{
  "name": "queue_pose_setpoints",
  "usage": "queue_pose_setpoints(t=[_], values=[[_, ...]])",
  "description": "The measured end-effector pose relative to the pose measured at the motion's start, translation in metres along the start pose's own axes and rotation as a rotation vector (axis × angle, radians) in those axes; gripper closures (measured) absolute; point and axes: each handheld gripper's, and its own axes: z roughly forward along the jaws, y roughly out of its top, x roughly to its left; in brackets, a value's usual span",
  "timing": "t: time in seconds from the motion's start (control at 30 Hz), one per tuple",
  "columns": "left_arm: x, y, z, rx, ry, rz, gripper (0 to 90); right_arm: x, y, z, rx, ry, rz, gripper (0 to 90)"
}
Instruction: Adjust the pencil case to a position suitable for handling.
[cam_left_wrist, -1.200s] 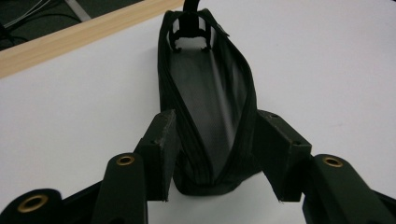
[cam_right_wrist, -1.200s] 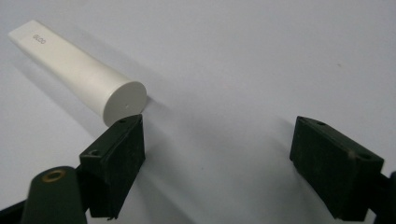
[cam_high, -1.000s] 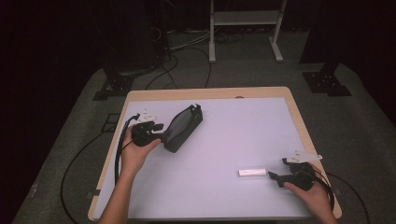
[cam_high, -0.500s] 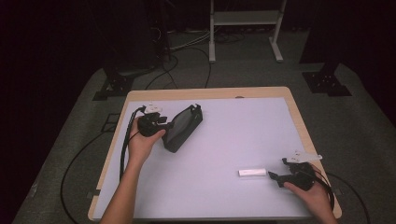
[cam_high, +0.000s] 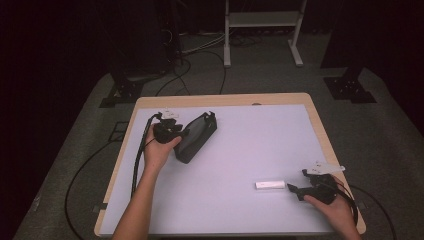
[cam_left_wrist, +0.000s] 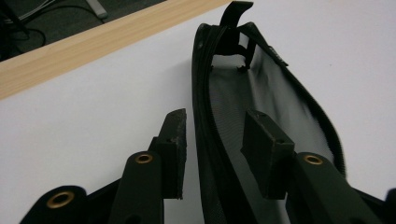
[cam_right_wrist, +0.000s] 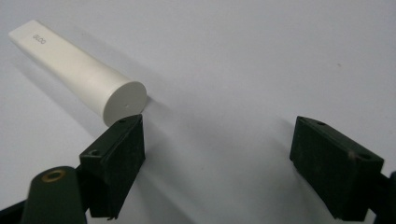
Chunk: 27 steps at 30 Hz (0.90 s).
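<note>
Black and soft, a pouch (cam_high: 196, 136) lies on the white tabletop (cam_high: 250, 145) near the far left corner. From the high view the left gripper (cam_high: 181, 133) sits at the pouch's left edge, but you cannot tell there how its fingers stand. The left gripper view shows more: the pouch is unzipped, one finger (cam_left_wrist: 267, 151) is inside over the grey lining, and the other is outside on the tabletop, with the pouch wall between them and a small gap left on each side. Near the right front corner lies a white tube (cam_high: 270, 185). The right gripper (cam_high: 291, 189) points at its end. In the right gripper view its fingers are spread wide and hold nothing, and the tube's round end (cam_right_wrist: 123, 100) sits just past the left finger. Both forearms reach in from the bottom, hands wrapped around the grippers.
</note>
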Motion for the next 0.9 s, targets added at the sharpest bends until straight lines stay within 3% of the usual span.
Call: queue_pose_setpoints(t=[0.23,0.53,0.9], values=[[0.002,-0.003,0.011,0.014,0.007,-0.008,66.4,0.0,0.0,0.0,0.0,0.0,0.001,16.9],[0.001,-0.003,0.012,0.012,0.018,-0.009,84.4,0.0,0.0,0.0,0.0,0.001,0.0,16.9],[-0.002,-0.001,0.007,0.002,0.003,-0.02,88.5,0.0,0.0,0.0,0.0,0.001,0.001,16.9]])
